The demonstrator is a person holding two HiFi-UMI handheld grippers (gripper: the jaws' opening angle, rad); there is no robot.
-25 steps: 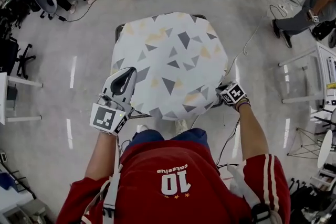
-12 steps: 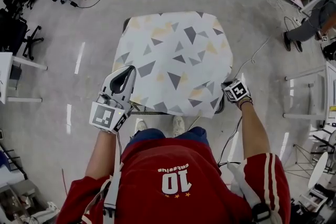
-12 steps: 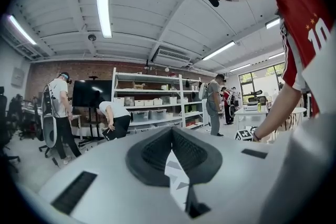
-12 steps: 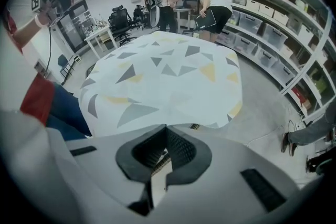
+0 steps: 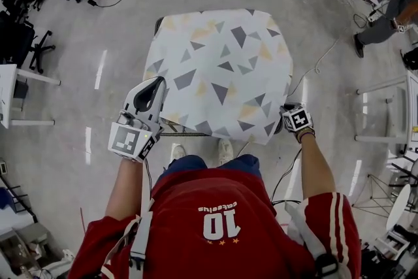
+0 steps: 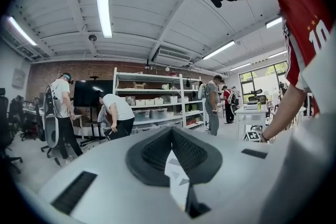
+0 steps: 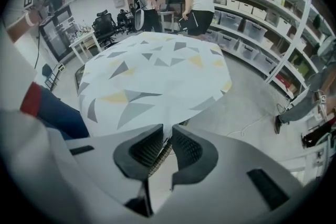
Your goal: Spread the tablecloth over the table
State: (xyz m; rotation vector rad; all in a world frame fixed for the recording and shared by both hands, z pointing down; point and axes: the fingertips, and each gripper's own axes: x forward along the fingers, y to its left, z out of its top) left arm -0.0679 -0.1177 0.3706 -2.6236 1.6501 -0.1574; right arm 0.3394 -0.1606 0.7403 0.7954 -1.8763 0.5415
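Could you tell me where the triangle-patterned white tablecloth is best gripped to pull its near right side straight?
Probably the white tablecloth with grey and yellow triangles is best pinched at its near right corner, coming from the outer side. There it droops as a thin free flap, while the flat middle offers no edge.
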